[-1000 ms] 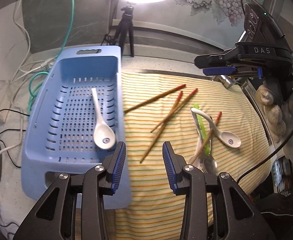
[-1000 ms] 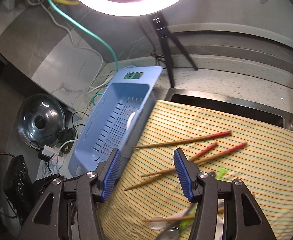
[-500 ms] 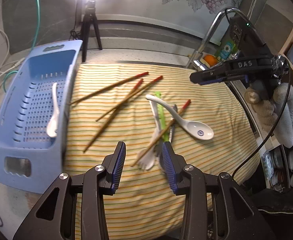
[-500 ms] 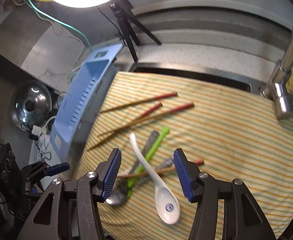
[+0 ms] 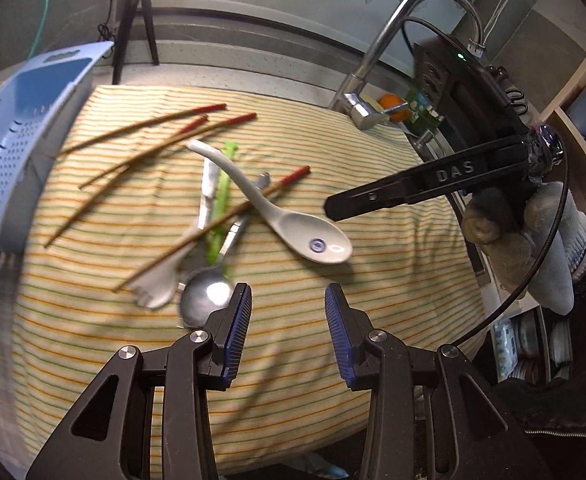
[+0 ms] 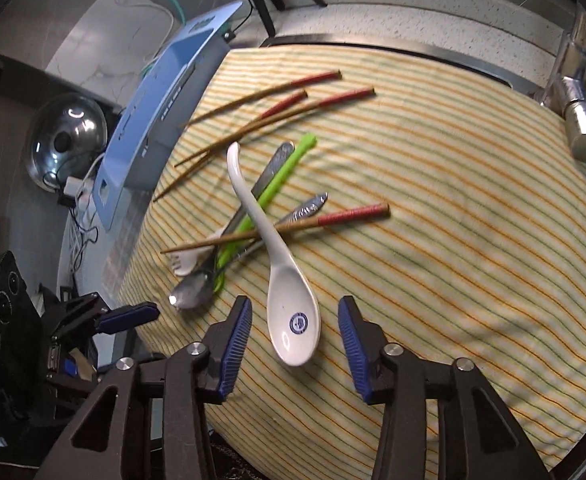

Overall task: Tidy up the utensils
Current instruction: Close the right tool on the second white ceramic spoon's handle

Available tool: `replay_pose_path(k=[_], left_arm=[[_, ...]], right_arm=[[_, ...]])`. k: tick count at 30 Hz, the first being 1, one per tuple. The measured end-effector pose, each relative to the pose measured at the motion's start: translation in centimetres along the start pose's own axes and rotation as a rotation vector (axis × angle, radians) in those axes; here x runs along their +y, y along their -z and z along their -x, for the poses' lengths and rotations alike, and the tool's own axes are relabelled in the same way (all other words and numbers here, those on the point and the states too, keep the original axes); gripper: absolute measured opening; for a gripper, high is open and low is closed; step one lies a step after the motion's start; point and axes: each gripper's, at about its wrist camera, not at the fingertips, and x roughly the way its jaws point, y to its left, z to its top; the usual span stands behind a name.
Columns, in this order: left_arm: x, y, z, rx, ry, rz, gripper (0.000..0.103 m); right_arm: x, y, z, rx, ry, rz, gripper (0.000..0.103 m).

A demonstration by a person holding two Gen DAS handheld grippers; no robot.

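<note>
Utensils lie heaped on striped cloth (image 6: 453, 200) ahead of both tongs. Blue basket (image 5: 17, 152) far left. White spoon (image 6: 293, 320): bowl between right tongs (image 6: 293, 344), closing, pads untouched. Left tongs (image 5: 288, 322) part-open, empty.

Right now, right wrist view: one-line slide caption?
Right gripper, jaws closing, straddles the bowl of a white spoon lying across a chopstick and other cutlery on the striped cloth.

black tool (image 6: 291, 340), blue ribbed pads (image 6: 235, 346)
</note>
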Motion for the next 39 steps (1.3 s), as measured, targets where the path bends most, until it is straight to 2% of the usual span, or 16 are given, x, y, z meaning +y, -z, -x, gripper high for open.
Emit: replay_pose_path(k=[6, 10, 17, 21, 24, 26, 29, 31, 39], left_arm=[[-1.7, 1.0, -1.7, 0.013, 0.027, 0.043, 0.037], [-2.0, 1.3, -2.5, 0.024, 0.007, 0.057, 0.037], [-1.7, 1.3, -2.8, 0.027, -0.032, 0.067, 0.037], [-1.6, 1.3, -3.0, 0.032, -0.048, 0.061, 0.037], [-1.9, 1.1, -3.4, 0.036, -0.053, 0.053, 0.037], [-2.1, 0.8, -3.9, 0.044, -0.061, 0.045, 0.037], [-2.3, 0.3, -4.5, 0.050, -0.067, 0.048, 0.037], [-2.4, 0.0, -4.7, 0.048, -0.066, 0.052, 0.037], [-2.5, -1.1, -5.5, 0.053, -0.101, 0.056, 0.037]], right_arm=[[-0.3, 0.3, -1.5, 0.059, 0.003, 0.035, 0.028], [-0.4, 0.7, -2.3, 0.092, -0.032, 0.036, 0.022], [-0.1, 1.2, -3.4, 0.129, -0.128, -0.007, 0.022], [0.5, 1.3, -3.4, 0.138, -0.133, 0.007, 0.022], [0.3, 0.8, -2.0, 0.094, -0.121, 0.018, 0.024], [-0.4, 0.0, -1.0, 0.046, -0.117, 0.001, 0.029], [-1.5, -1.7, -0.2, -0.006, -0.140, -0.058, 0.030], [-1.7, -2.9, -0.3, -0.026, -0.121, -0.065, 0.030], [-1.1, -5.7, -2.8, -0.021, -0.114, -0.071, 0.030]])
